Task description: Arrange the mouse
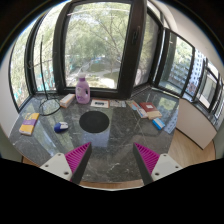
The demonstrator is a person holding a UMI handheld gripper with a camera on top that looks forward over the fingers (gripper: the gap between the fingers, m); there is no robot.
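A round black mouse pad (94,122) lies on the grey marble table (115,140), beyond my fingers and a little left. A small blue and white object (62,127), possibly the mouse, lies left of the pad. A white object (67,99) sits further back on the left. My gripper (112,157) is open and empty above the table's near edge, its pink pads (76,158) spread wide apart. Nothing stands between the fingers.
A pink bottle (83,90) stands behind the pad. A flat paper (100,103) lies beside it. Colourful boxes lie at the far left (29,124) and right (150,112) of the table. Large windows (100,40) surround the table.
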